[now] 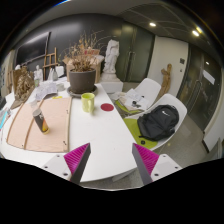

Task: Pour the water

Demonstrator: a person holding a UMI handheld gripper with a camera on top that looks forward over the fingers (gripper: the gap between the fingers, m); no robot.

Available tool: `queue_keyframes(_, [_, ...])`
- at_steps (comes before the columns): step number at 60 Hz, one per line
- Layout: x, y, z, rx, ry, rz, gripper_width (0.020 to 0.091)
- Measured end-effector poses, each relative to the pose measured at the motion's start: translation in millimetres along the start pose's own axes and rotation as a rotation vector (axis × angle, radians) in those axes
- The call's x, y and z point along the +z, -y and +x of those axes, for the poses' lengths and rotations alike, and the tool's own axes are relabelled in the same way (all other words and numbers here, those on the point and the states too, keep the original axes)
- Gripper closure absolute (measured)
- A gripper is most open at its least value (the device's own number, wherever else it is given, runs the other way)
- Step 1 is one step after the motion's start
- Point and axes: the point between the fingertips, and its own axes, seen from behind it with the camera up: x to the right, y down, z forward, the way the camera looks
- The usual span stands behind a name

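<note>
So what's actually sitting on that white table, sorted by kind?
Potted plants: 1, the dried plant pot
Cups: 1, the yellow-green cup
Bottles: 1, the dark bottle
Boards: 1, the wooden board
Total: 4
The gripper hangs open, empty.

Your gripper [110,163]: fingers spread wide, nothing between the magenta pads [74,156]. Beyond them, a white table [95,140]. On it: a yellow-green cup [88,102], a dark bottle [40,122] standing on a tan board [45,135], a potted dry plant [82,72]. Beside the table, a white chair [172,105] holding a black backpack [157,123].
</note>
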Motion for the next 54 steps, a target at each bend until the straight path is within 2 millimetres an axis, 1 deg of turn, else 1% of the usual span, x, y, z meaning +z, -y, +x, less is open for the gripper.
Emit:
queue_keyframes(3, [-0.6, -0.8, -11.8, -0.006, 0.021, -0.003, 0.0245])
queue_keyframes(6, [-0.4, -1.9, -34.3, -0.013, 0.039, -0.004, 0.0246])
queue_keyframes(7, [-0.2, -2.4, -27.2, -0.017, 0.050, -0.003, 0.0246])
queue_keyframes(8, [-2.4, -2.8, -46.4, -0.019, 0.054, -0.003, 0.0246])
queue_keyframes(9, [-2.9, -2.4, -58.0, -0.022, 0.061, -0.002, 0.0245])
queue_keyframes(20, [-3.4, -2.7, -158.0, -0.074, 0.173, 0.029, 0.0245])
queue_keyframes(24, [-0.3, -0.7, -195.2, -0.085, 0.213, 0.049, 0.0244])
queue_keyframes(28, [5.9, 6.1, -229.6, -0.087, 0.246, 0.078, 0.0243])
queue_keyframes(34, [24.4, 23.0, -274.2, -0.080, 0.279, 0.129, 0.0244])
queue_keyframes(42, [62.9, 41.0, -321.0, -0.048, 0.300, 0.178, 0.0242])
queue_keyframes(46, [86.2, 46.9, -337.4, -0.034, 0.293, 0.194, 0.0244])
queue_keyframes(51, [111.7, 51.1, -350.8, -0.020, 0.275, 0.209, 0.0244])
queue_keyframes(54, [124.1, 52.2, -357.0, -0.013, 0.264, 0.217, 0.0266])
